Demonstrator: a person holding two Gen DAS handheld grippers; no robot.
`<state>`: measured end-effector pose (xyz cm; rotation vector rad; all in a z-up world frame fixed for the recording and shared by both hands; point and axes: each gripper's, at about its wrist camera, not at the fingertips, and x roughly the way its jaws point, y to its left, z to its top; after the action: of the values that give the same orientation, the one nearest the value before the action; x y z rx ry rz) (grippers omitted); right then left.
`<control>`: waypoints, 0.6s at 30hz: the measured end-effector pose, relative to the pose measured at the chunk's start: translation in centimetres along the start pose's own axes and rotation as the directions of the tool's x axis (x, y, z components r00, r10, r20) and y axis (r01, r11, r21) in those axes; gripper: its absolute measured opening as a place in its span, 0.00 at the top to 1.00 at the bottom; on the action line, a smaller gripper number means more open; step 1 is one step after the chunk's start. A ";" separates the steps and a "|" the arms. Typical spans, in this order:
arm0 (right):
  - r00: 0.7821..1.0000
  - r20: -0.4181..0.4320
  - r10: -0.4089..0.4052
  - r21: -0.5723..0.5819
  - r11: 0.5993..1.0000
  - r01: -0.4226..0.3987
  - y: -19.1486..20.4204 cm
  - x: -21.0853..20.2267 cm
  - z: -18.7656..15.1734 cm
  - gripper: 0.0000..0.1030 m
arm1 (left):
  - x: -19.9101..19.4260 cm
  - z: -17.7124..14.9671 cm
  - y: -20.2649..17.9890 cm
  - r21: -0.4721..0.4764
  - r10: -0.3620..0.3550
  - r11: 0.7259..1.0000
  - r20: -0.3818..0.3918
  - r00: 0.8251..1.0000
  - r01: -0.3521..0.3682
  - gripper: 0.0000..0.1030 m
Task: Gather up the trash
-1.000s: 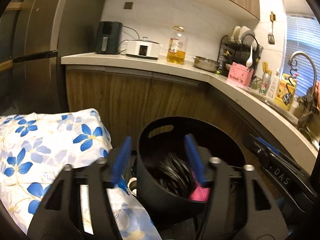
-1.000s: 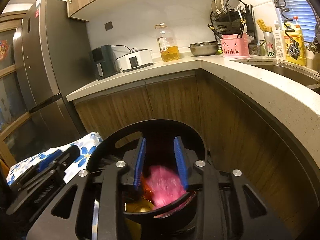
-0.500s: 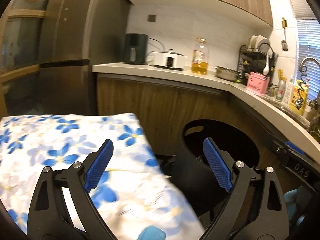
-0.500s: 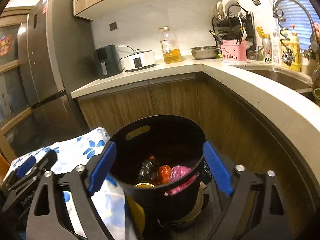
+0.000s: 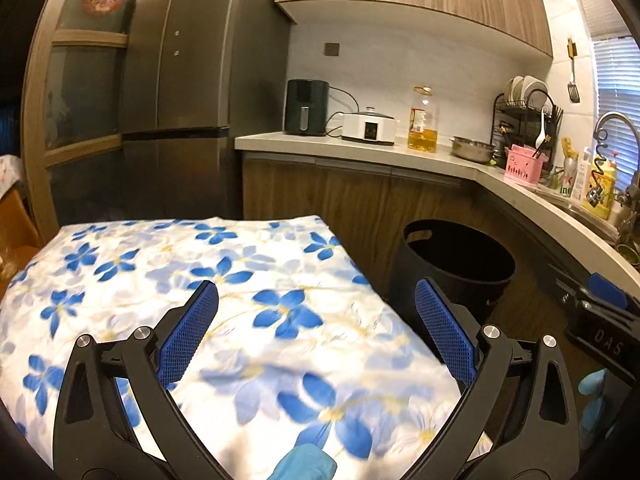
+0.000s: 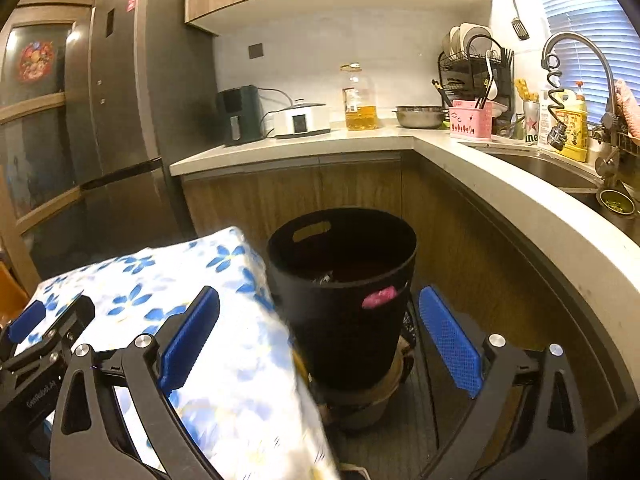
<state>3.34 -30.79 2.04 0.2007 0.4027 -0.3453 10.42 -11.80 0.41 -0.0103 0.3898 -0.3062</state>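
Blue-padded fingers of the left gripper [image 5: 316,332] are standing spread wide, having just been opening, with nothing between them; they are hovering over a table under a flowered cloth [image 5: 168,264]. Beyond the table's far corner a black bin [image 5: 452,264] is sitting on the floor by the wooden cabinets [image 5: 352,200].

Seen from the right wrist, the right gripper [image 6: 320,340] is likewise gaping, its jaws having just been opening, empty. Ahead of it the bin [image 6: 344,312] is holding the trash: a pink scrap [image 6: 379,297] is showing through the near handle slot.
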 end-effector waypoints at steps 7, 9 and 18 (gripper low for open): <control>1.000 -0.019 0.023 -0.058 0.998 -0.024 2.5 -3.3 -2.3 0.06 | -3.9 -1.5 2.9 -0.045 0.071 0.996 -0.006 0.997 -0.071 0.06; 0.999 -0.017 0.037 -0.072 0.997 -0.039 3.3 -4.1 -2.8 0.06 | -5.0 -1.8 3.6 -0.056 0.079 0.995 -0.004 0.997 -0.079 0.06; 0.998 0.007 0.056 -0.112 0.992 -0.054 5.4 -6.8 -3.9 0.06 | -8.0 -2.3 5.0 -0.057 0.107 0.993 0.021 0.994 -0.106 0.06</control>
<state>-1.85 -22.82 2.04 0.1008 0.4046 -0.2687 3.95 -4.49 0.94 -0.0478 0.3740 -0.1892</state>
